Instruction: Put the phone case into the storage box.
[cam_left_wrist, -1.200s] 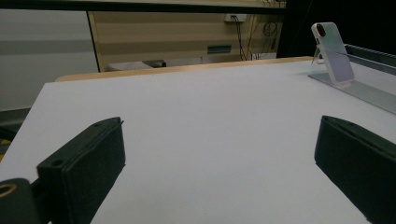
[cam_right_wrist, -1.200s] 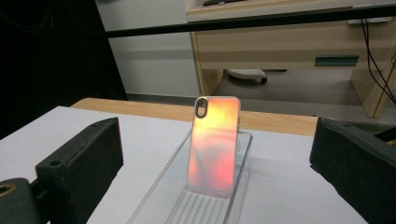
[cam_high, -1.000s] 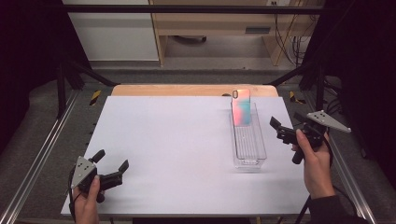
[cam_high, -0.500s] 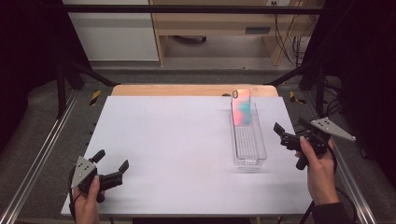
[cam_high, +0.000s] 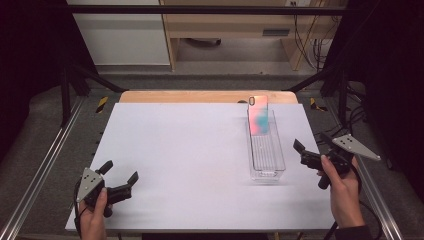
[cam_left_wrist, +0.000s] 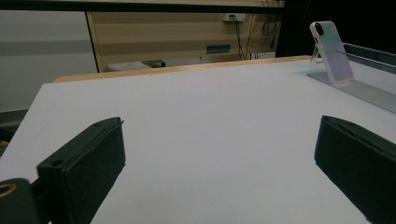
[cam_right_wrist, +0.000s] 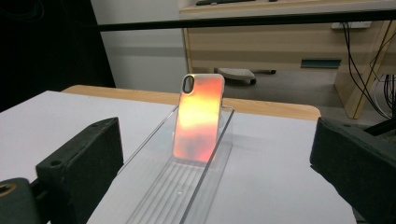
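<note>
A white table top (cam_high: 190, 150) on a wooden board sits in a dim room, with pale cabinets and a wooden bench behind it. In the high view a clear plastic tray (cam_high: 266, 150) lies on the right half of the table, its long side running away from the person, and a phone case (cam_high: 258, 116) stands leaning at its far end. That view shows the case in teal and pink; the right gripper view shows the same case (cam_right_wrist: 198, 119) glowing orange and yellow, with its camera cut-out at top left. The left gripper view catches it (cam_left_wrist: 331, 52) from the side, far off to the right and pale lilac.

The right gripper (cam_high: 312, 150) is held just beside the tray's near right corner, jaws spread wide with nothing between them; the case stands ahead of it, well apart, centred between the jaws. The left gripper (cam_high: 119, 176) rests at the table's near left corner, jaws likewise parted and empty, far from the tray
</note>
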